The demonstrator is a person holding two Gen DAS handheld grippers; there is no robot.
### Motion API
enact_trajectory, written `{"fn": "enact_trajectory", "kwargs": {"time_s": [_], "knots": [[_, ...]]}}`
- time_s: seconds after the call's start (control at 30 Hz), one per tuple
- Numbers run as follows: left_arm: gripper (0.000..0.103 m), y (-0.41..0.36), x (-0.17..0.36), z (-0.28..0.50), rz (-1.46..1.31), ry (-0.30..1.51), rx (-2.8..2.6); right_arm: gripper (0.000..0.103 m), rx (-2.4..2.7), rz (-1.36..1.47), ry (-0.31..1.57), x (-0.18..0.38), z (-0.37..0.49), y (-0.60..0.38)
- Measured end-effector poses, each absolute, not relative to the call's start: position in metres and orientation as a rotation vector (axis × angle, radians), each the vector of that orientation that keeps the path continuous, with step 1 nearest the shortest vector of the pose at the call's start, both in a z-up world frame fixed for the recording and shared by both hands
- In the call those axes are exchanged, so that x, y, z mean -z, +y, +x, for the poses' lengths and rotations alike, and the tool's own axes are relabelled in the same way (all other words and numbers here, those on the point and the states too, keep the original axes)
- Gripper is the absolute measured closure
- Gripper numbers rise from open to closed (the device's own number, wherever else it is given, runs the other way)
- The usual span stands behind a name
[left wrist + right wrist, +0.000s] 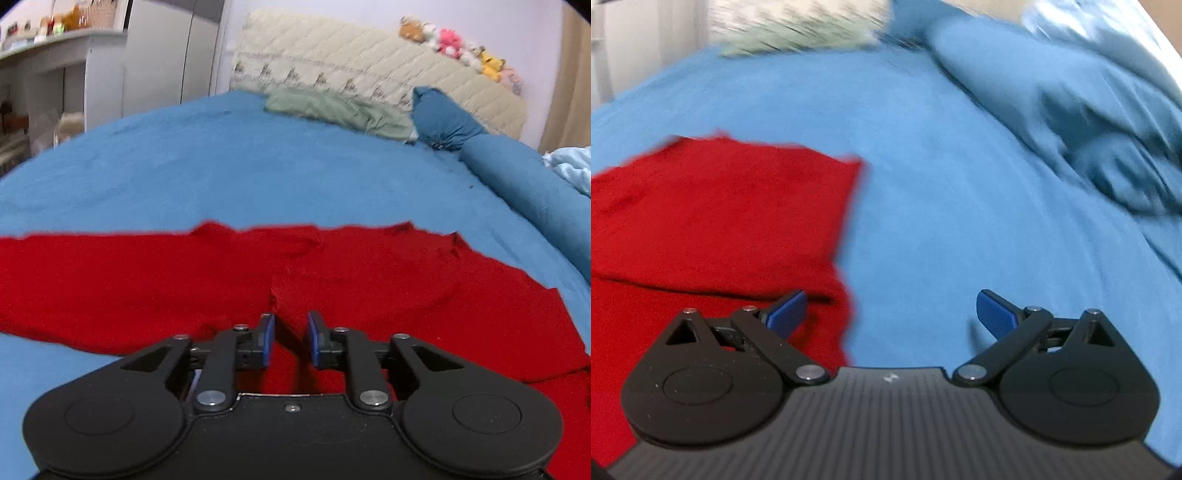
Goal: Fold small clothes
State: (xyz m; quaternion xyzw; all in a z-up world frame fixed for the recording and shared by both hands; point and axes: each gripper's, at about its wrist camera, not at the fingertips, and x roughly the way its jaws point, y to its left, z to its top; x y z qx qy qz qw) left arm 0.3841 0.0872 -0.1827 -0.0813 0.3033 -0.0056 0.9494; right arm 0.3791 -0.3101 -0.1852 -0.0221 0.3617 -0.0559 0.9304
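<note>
Left claw (291, 339) pinching red garment (147, 288), right claw (892, 314) wide over blue bedsheet (221, 173)

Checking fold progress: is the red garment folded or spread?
Partly folded: the red garment lies mostly flat, one layer lapped over its middle.

**Right gripper spread wide at the edge of the red garment**

The right gripper (891, 314) has its blue-padded fingers (786, 313) far apart. The left finger sits over the red garment (713, 218); the right one is over the bare blue bedsheet (923, 166). The garment lies on the sheet, filling the left side. A rumpled blue blanket (1089, 122) lies at upper right, blurred, and a pale green cloth (798, 37) at top.
</note>
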Motion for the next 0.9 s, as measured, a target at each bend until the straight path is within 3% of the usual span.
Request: {"fn": "enact_trajectory", "kwargs": {"time_s": [0.07,0.1,0.37,0.63,0.9], "knots": [[0.038,0.084,0.174,0.381,-0.14,0.583,0.02,0.0,0.0,-0.031,0.699,0.172,0.376,-0.292],[0.037,0.08,0.172,0.382,-0.127,0.576,0.039,0.0,-0.051,-0.02,0.689,0.17,0.378,-0.283],[0.037,0.044,0.181,0.425,-0.081,0.623,0.165,0.0,-0.13,0.095,0.744,0.224,0.411,-0.264],[0.036,0.047,0.21,0.438,-0.048,0.75,0.183,0.0,-0.118,0.096,0.653,0.192,0.432,-0.262],[0.036,0.048,0.207,0.438,-0.052,0.765,0.174,0.0,-0.008,0.171,0.685,0.224,0.513,-0.282]]}}
